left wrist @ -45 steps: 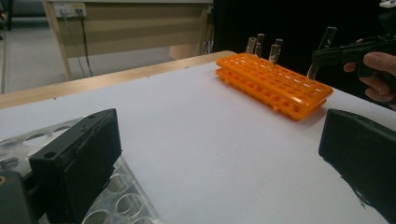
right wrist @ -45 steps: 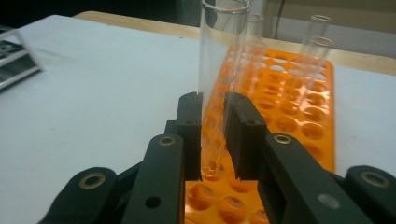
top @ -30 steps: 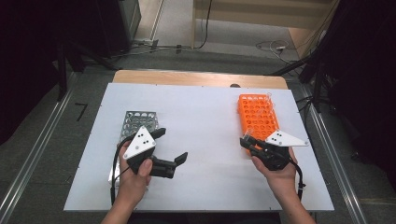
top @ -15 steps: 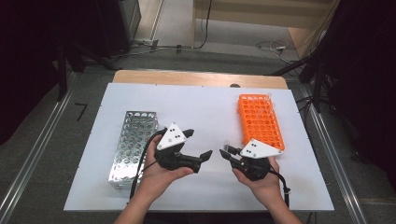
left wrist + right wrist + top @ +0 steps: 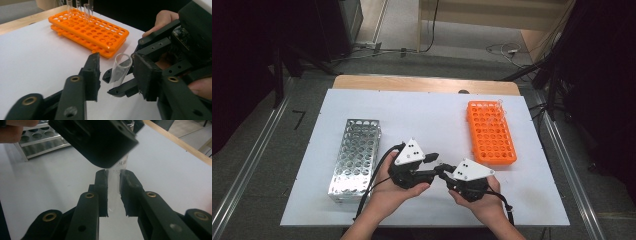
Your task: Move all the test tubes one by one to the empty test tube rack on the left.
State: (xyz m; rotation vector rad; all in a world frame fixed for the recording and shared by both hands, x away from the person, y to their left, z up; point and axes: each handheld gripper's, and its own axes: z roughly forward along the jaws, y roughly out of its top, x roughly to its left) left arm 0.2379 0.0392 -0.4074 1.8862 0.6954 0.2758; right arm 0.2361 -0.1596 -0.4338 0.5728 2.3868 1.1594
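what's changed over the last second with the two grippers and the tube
Both grippers came in from beside their racks to meet near the table's front middle. The right gripper is shut on a clear test tube, and the left gripper, jaws open, now brackets it without clamping. The orange rack and the metal rack stayed put.

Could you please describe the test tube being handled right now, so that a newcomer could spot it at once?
On the white table, look near the front edge, between the metal rack and the orange rack, where the two grippers meet. The clear test tube is clamped in the right gripper, between the open left gripper jaws. Unlike the tubes standing in the orange rack, it is held off the table.
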